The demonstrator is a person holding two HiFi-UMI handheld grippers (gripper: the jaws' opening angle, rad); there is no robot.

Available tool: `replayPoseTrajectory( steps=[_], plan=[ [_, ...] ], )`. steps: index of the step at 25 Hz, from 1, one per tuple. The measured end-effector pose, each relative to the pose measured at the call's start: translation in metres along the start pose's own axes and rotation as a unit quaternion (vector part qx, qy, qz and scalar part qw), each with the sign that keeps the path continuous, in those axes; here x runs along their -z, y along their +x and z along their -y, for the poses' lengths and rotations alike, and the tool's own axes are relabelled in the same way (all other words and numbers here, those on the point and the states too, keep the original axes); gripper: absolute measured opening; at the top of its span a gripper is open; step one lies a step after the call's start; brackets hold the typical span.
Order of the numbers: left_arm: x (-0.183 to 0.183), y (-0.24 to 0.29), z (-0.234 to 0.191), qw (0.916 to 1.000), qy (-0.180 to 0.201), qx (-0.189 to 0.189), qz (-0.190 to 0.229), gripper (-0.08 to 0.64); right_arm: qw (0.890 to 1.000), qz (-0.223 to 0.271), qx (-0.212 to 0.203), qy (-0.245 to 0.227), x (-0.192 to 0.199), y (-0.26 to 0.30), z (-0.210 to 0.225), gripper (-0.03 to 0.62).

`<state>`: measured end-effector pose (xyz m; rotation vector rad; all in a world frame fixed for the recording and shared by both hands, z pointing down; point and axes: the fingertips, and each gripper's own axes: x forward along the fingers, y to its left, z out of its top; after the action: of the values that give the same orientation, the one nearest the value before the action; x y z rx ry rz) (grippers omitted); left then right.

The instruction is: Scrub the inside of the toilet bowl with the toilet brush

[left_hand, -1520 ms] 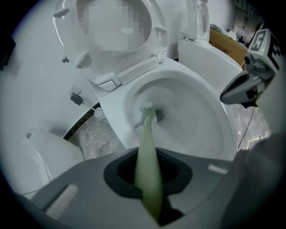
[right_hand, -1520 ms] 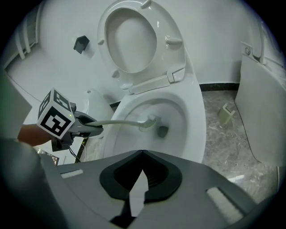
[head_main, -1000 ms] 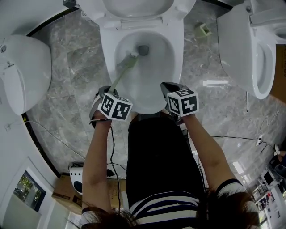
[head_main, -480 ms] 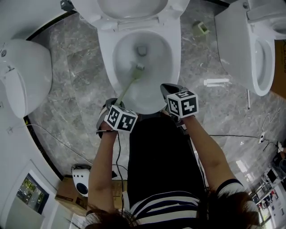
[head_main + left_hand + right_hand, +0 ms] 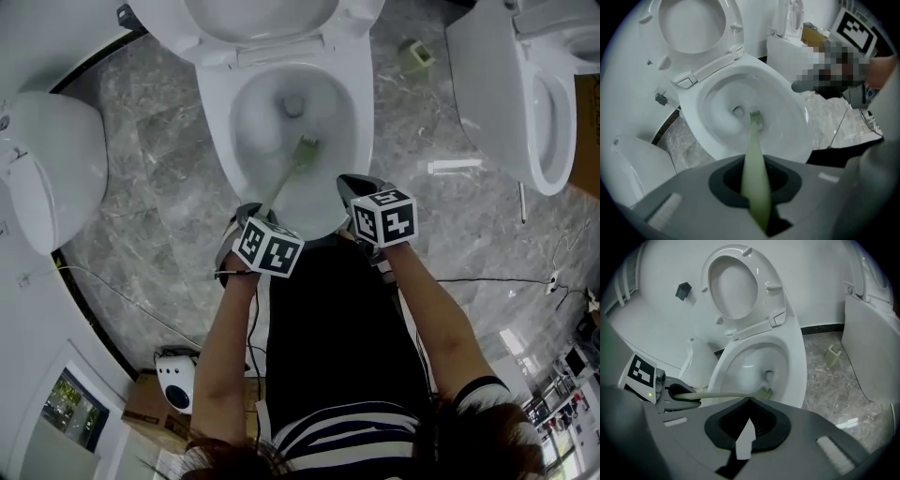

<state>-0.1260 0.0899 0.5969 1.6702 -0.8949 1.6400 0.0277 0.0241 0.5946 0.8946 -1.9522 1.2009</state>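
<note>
**While scrubbing: brush head on the near right wall of the bowl**

Although unable to gauge how clean the surface is, judged to be mid-scrub. Found the left gripper (image 5: 757, 187) clenched round the slim handle of the pale green plastic toilet brush (image 5: 286, 173). Found its bristled head (image 5: 307, 145) down inside the white ceramic toilet bowl (image 5: 361, 103), at the sloping wall just beside the dark drain opening (image 5: 293, 105), on the near right side. Cannot confirm how hard the bristles press. Found the right gripper (image 5: 747, 427) closed on nothing, held over the near rim and apart from the brush handle.

Next move, as judged: sweep the head round the rest of the wall and up under the rim. Calls for a firm clamp against twisting of the slim handle, and for a handle angle that avoids knocking the rim.

Surroundings:
- Noted the hinged white seat and lid (image 5: 258, 19) raised at the far side, out of the way of the work.
- Noted a second white toilet (image 5: 525, 103) to the right and a rounded white fixture (image 5: 47, 159) to the left, both well apart from the bowl.
- Noted on the grey marble floor (image 5: 159, 141) a small pale green item (image 5: 419, 54), a short white strip (image 5: 455, 167) and a thin cable (image 5: 487, 278).

Saw nothing obstructing the bowl. Judged the only risk to be the idle right gripper near the path of a rightward stroke.
</note>
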Motion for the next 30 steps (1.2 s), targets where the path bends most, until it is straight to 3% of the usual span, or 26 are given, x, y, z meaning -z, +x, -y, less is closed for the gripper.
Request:
replayPoseTrajectory(
  steps=[8, 30],
  plan=[
    [-0.035, 0.001, 0.000, 0.9996, 0.001, 0.009, 0.026, 0.000, 1.000, 0.001, -0.001, 0.005, -0.005, 0.002, 0.003, -0.003],
    [-0.082, 0.012, -0.033, 0.9972, 0.028, -0.034, 0.061, 0.000, 1.000, -0.005, -0.005, -0.004, -0.016, 0.016, 0.004, -0.003]
  ],
)
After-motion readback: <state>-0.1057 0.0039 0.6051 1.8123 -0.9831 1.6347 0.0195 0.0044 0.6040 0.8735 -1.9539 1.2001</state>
